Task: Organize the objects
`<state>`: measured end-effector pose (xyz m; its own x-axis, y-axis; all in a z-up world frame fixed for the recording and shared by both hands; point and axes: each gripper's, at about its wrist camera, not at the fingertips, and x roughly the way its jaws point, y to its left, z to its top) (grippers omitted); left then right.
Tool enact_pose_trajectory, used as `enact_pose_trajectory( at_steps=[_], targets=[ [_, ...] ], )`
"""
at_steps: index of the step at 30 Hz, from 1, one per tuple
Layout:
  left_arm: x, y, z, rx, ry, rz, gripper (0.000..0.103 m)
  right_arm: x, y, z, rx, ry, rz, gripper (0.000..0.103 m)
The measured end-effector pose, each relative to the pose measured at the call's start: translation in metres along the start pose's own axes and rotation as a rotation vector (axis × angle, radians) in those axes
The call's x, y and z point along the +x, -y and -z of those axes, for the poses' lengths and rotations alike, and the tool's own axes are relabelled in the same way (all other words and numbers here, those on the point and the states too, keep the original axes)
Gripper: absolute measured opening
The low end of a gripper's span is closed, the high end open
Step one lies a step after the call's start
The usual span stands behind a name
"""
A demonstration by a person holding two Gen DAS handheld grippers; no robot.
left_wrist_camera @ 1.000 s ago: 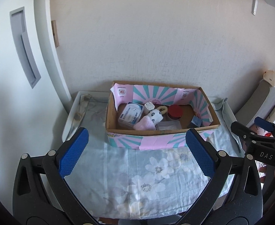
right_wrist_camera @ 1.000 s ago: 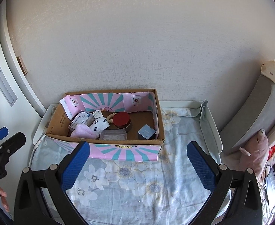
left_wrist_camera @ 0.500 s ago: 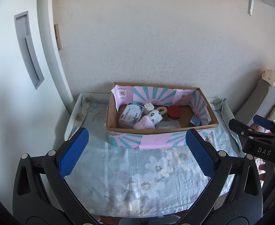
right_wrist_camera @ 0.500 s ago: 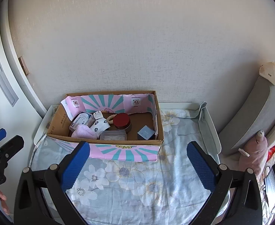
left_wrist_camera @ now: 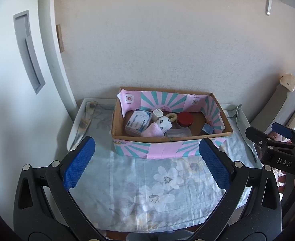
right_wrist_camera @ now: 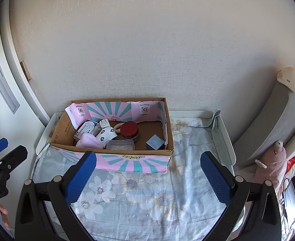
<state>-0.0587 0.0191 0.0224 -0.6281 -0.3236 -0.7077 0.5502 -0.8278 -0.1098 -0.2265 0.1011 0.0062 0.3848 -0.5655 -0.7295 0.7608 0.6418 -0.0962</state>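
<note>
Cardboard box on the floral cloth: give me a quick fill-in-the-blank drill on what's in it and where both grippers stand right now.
1. The jar in the cardboard box has a lid coloured ____.
2. The small blue cube box sits near the box's ____ wall in the right wrist view.
3. Both the left gripper and the right gripper have their jaws ____.
4. The cloth under the box is printed with ____.

Missing words: red; right; open; flowers
</note>
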Motion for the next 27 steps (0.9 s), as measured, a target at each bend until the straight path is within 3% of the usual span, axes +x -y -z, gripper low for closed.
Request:
enact_pose_trajectory(
  at_steps=[27],
  targets=[
    [0.0007,0.0005,0.0009,0.011,-0.001,-0.008,0.103,0.0013,0.0000,-0.0028,0.006,0.009,0.000,0.103]
  ],
)
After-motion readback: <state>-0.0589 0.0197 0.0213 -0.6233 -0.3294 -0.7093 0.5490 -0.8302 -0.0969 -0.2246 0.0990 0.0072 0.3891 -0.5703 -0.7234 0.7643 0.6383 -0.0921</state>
